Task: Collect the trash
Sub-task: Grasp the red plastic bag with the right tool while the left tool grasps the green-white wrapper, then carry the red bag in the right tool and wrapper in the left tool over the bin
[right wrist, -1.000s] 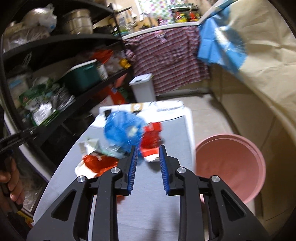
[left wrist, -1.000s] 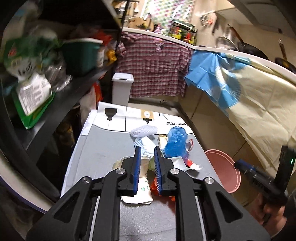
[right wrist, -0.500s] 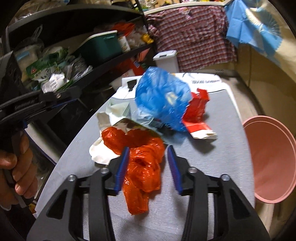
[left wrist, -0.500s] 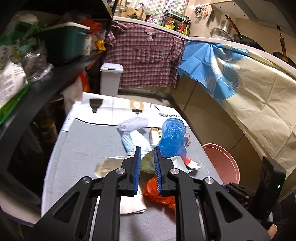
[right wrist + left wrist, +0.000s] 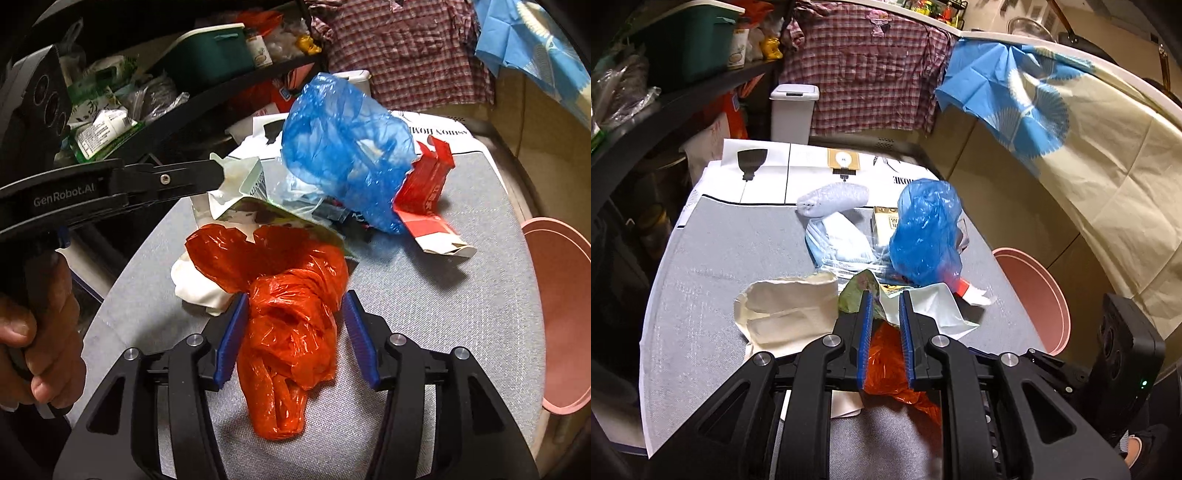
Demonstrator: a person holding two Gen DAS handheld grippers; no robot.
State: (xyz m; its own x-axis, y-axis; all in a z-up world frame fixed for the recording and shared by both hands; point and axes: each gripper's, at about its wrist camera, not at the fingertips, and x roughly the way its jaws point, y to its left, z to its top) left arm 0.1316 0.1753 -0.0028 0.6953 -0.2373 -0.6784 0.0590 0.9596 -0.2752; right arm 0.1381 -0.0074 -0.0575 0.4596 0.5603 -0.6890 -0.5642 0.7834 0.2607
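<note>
Key relation: the orange plastic bag is seen lying directly between the blue pads of the right gripper, its long axis running roughly along the fingers, its near end pointed back toward the wrist.
Nearer hand: the right gripper is judged the nearer one to the bag; the left gripper is held above and just beside the same pile.
Right gripper: spread wide, with a pad on either side of the bag; contact cannot be confirmed, and nothing is held yet.
Left gripper: jaws set to a narrow gap, hovering over the orange bag and a green printed wrapper; nothing is seen pinched between them.
Trash pile: a blue plastic bag, a red torn carton, crumpled white paper and clear film are heaped on the grey-covered counter, with the orange bag at the near edge of the heap.
Destination: a pink basin is seen on the floor to the right, beyond the counter edge; it is judged the likely place for the trash.
Next move: closing of the right jaws on the bag is judged to be what is called for.
</note>
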